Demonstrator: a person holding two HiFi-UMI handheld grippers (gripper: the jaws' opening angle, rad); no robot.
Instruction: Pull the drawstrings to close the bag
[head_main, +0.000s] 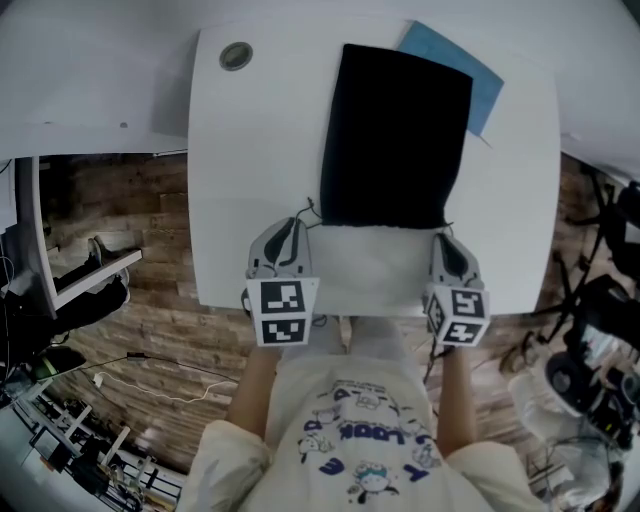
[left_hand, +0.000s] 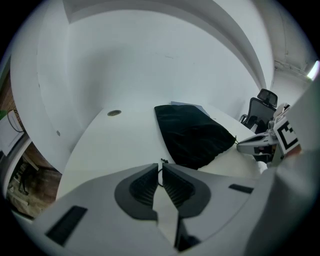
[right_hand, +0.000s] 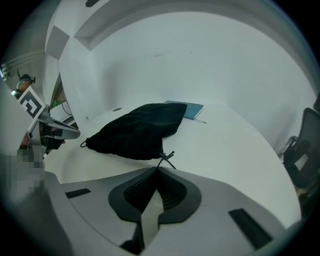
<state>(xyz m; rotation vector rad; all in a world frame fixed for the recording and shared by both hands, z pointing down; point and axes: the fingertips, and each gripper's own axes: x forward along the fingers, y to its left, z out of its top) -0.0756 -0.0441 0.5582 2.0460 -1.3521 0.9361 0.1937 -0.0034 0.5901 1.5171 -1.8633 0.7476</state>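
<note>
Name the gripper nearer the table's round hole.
Left. The left gripper is at the black bag's corner toward the round hole; the right gripper is at the far corner.
</note>
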